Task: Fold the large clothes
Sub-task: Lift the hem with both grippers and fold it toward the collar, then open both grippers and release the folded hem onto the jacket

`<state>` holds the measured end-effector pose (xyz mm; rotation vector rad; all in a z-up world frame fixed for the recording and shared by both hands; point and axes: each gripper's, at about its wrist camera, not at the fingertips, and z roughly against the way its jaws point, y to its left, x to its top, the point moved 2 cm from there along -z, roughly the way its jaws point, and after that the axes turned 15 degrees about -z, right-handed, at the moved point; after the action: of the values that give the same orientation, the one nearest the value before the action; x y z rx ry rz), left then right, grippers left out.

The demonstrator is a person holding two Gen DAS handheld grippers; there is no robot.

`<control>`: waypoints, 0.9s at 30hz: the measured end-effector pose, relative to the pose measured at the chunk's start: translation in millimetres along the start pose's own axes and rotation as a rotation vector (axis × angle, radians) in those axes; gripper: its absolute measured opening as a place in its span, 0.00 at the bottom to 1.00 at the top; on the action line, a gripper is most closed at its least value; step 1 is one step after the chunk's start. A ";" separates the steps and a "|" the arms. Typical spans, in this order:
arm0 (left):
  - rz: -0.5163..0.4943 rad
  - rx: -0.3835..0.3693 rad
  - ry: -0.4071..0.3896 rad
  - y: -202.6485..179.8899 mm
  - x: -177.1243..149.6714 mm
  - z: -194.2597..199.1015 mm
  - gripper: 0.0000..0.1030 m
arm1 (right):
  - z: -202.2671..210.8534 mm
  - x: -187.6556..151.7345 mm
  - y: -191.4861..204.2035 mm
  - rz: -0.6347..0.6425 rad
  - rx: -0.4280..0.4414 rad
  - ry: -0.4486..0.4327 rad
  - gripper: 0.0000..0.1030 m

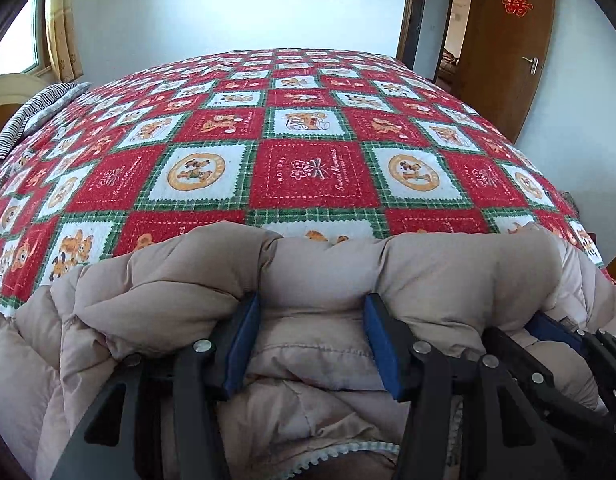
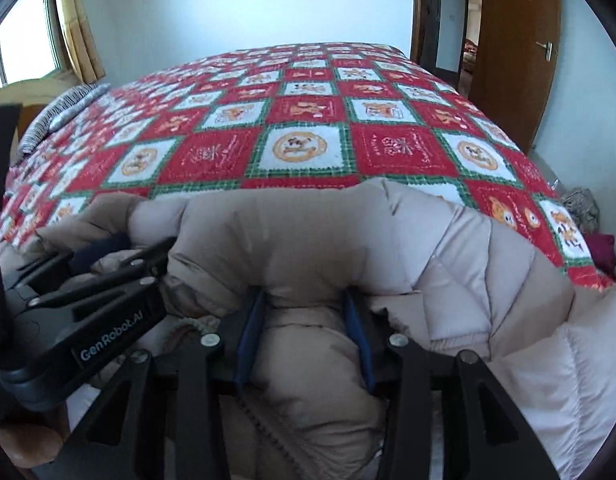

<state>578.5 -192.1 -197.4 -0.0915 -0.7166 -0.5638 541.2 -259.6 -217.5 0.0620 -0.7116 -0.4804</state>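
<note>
Grip status, both units: my left gripper (image 1: 311, 312) has its blue pads (image 1: 244, 344) clamped on a thick roll of the beige quilted down coat (image 1: 447, 272); my right gripper (image 2: 304, 304) sits just beside it with the same roll between its blue pads (image 2: 250, 336), which appear to press it.

Coat location: bunched at the near edge of the bed, on the red-green-white checked cartoon blanket (image 1: 308, 168).

Risks, as I judge them:
- Slick, puffy shell. Fill compresses w/ load, so the fold may creep out of the pads.
- Grippers close together; frames may collide or pinch one layer twice.
- Outer parts unsupported. They may sag off the edge and spoil the fold.
- Zip teeth (image 1: 347, 450) near pads may snag.
</note>
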 end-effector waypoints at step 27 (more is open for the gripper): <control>-0.071 0.100 -0.101 -32.7 -135.1 210.6 0.69 | 297.5 -123.0 -64.3 -0.132 0.262 -0.426 0.76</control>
<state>353.2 -101.7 -128.6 -0.0018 -0.8475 -0.5935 244.2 -230.6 -80.6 0.2587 -1.1919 -0.5304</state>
